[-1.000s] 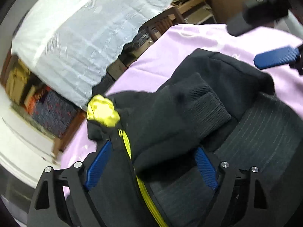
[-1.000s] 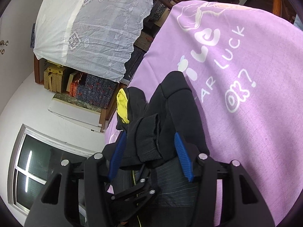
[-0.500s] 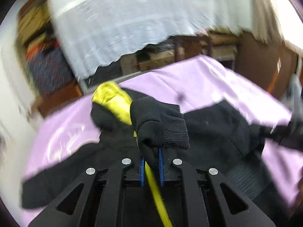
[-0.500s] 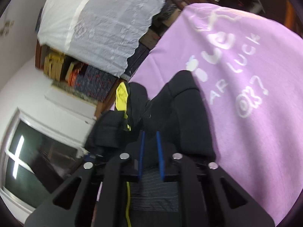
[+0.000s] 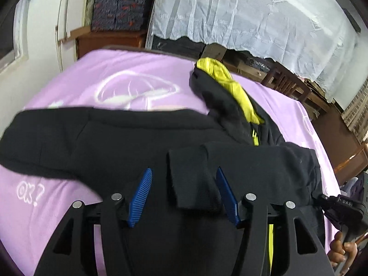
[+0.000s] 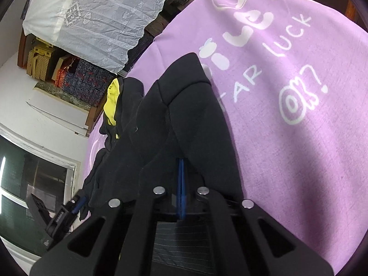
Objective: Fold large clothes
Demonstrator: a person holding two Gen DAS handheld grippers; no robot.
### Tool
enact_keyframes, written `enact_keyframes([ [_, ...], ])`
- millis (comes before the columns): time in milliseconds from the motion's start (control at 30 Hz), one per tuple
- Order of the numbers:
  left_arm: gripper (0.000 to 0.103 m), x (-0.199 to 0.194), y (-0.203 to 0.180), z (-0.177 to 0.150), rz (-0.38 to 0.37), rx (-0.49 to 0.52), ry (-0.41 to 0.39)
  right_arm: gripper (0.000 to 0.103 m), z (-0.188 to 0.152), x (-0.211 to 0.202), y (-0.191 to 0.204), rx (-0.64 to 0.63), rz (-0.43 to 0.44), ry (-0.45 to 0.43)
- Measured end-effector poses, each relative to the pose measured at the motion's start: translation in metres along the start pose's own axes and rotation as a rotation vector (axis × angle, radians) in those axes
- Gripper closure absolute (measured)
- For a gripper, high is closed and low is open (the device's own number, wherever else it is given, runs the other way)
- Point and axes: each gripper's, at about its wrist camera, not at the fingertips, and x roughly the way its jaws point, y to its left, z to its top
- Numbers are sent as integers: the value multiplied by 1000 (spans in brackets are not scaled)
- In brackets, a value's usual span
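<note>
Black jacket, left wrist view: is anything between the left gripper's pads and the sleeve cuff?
Nothing visible. The sleeve cuff of the black jacket lies directly between the blue pads of the left gripper, whose jaws are opening and not pressing it. Only purple bedsheet lies beyond.

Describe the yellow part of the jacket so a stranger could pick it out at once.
Start at the lilac sheet with white lettering that covers the bed. A black jacket lies spread across it. At the jacket's far end, toward the white lace cloth, sits the yellow lining, the only bright patch on the dark garment, with a thin yellow zip running down from it.
</note>
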Motion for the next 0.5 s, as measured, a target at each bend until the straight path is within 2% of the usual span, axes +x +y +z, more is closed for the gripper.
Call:
enact_keyframes([
  [200, 43, 4, -13, -11, -67, 74, 65, 103, -2, -2, 2, -2, 1, -5],
  [267, 44, 12, -20, -15, -55, 107, 80, 102, -3, -7, 6, -19, -2, -27],
  [300, 55, 13, -22, -15, -30, 124, 65, 98, -3, -12, 11, -44, 0, -46],
  [367, 62, 10, -23, -13, -18, 138, 30, 98, -3, -21, 21, -90, 5, -90],
  [400, 74, 6, -22, -12, -22, 135, 3, 98, -3, -25, 26, -110, 12, -109],
  [433, 92, 0, -21, -10, -8, 140, -28, 98, -3, -29, 30, -130, 18, -128],
  [500, 92, -2, -21, -8, 13, 162, -45, 98, -3, -33, 36, -164, 9, -156],
])
